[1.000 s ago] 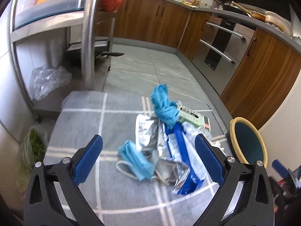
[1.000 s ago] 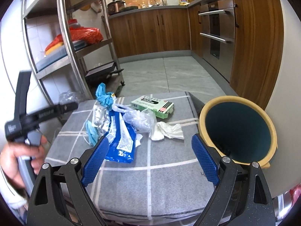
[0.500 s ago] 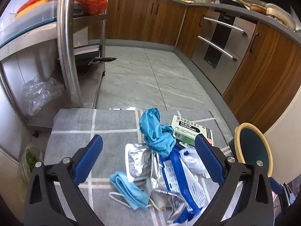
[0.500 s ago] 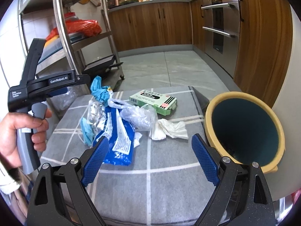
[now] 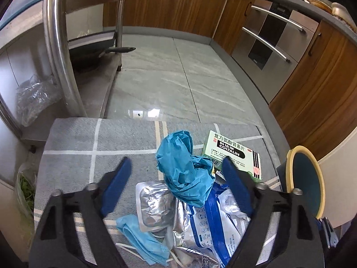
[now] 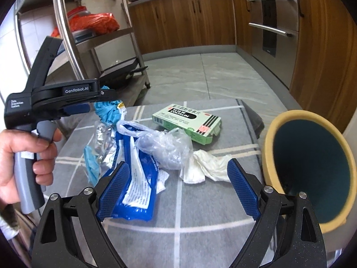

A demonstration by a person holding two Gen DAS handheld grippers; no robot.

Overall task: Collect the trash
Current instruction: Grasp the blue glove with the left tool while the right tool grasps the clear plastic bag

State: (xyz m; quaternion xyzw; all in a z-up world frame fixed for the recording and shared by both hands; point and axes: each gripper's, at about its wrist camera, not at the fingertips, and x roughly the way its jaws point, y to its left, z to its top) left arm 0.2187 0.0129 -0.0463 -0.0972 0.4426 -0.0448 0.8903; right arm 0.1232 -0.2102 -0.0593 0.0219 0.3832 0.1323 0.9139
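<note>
Seven pieces of trash are lying on the grey cloth with pale grid lines (image 6: 200,203): one crumpled teal glove (image 5: 185,169), one green-and-white cardboard medicine box (image 5: 234,154), one light blue face mask (image 5: 142,241), one silver foil pouch (image 5: 154,205), one blue-and-white plastic wrapper (image 6: 136,178), one clear crinkled plastic bag (image 6: 165,145) and one white crumpled tissue (image 6: 205,167). One round bin with a cream rim and dark teal inside (image 6: 312,169) is standing past the cloth's right edge, to the right of both tools.

Ahead of the left gripper (image 5: 176,174) the cloth is ending at a straight edge, with bare grey floor tiles (image 5: 169,78) lying open beyond it; a steel shelf rack (image 5: 55,44) is rising ahead to its left. Bare cloth is lying just in front of the right gripper (image 6: 178,178), between its fingers.

The left gripper's blue-padded fingers are standing wide apart, hovering over the pile, with the teal glove sitting between them and the box just past the right fingertip; they are gripping nothing. The right gripper's fingers are also spread wide and holding nothing, the wrapper lying by its left finger and the tissue just ahead between the tips. In the right wrist view, a bare hand (image 6: 24,160) is gripping the left tool's grey handle.
</note>
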